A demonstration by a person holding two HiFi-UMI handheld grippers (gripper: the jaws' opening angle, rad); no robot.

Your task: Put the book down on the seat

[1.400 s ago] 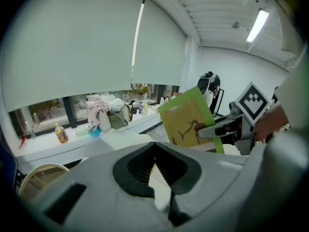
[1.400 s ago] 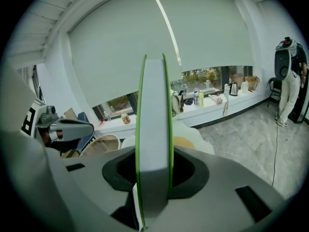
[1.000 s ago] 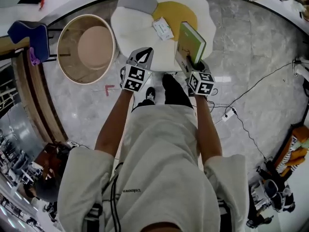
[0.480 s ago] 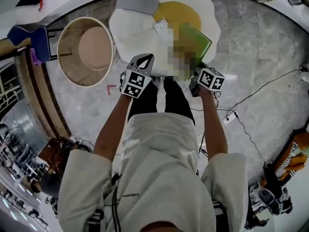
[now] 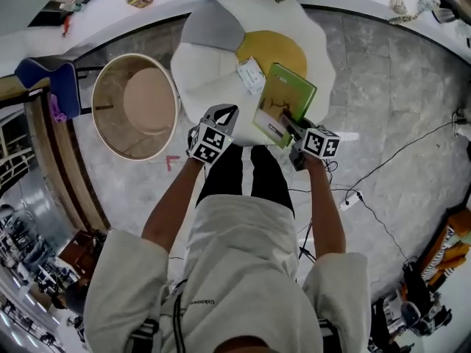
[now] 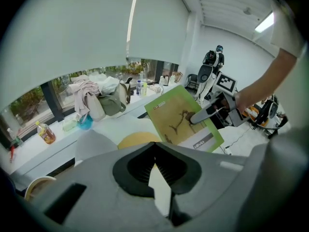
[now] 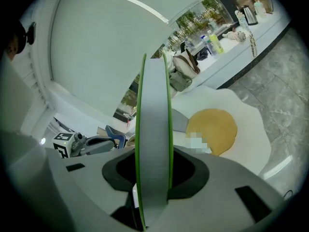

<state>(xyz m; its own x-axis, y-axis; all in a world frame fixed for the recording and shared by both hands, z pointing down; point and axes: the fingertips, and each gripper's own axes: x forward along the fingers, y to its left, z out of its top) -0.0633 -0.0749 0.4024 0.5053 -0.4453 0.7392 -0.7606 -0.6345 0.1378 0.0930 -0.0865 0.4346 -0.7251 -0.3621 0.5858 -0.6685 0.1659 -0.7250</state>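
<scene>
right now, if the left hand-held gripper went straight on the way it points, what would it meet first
Probably the white fried-egg-shaped seat cushion: the left hand-held gripper aims at its near edge. The green book hangs off to its right, likely missed, though depth is unclear.

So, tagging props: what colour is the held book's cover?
The book has a green cover with a tan picture panel; clearest in the left gripper view.

Grey marble floor (image 5: 383, 72); round wooden tub (image 5: 97, 116); cluttered white window ledge (image 6: 120, 121) under a pale blind (image 6: 72, 33); ceiling strip light (image 6: 264, 22)
</scene>
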